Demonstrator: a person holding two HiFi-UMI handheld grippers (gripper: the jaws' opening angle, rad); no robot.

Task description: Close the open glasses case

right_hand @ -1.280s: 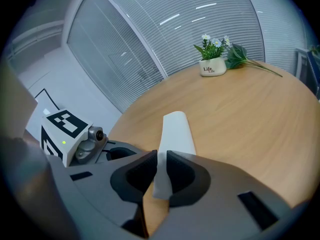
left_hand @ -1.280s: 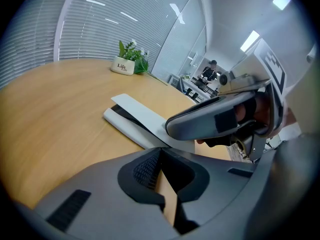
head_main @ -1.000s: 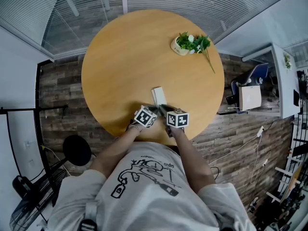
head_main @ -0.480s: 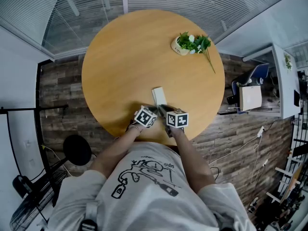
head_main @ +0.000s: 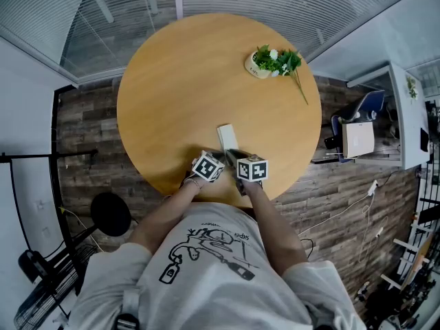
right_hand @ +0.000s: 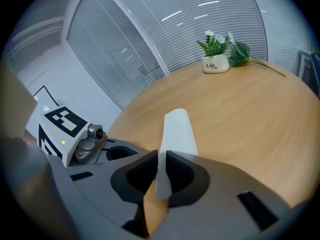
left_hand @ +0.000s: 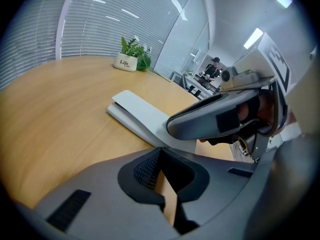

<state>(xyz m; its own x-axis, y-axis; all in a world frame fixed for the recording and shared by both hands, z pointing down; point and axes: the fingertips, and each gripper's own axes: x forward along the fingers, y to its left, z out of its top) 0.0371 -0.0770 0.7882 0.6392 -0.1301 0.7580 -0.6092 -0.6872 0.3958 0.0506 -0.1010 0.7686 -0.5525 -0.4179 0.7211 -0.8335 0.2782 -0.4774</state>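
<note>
Nothing has visibly shifted since a second ago: my right claw (right_hand: pixel 161 160) stays clamped on the near end of the pale glasses case (right_hand: pixel 176 126), which lies by the tabletop's (head_main: pixel 179 81) near edge. My left claw (left_hand: pixel 161 151) is closed, its tips at the case's end.

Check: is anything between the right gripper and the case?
Nothing visible. The right gripper has the case edge clamped between its jaws. The left gripper is shut on nothing, off to the side.
</note>
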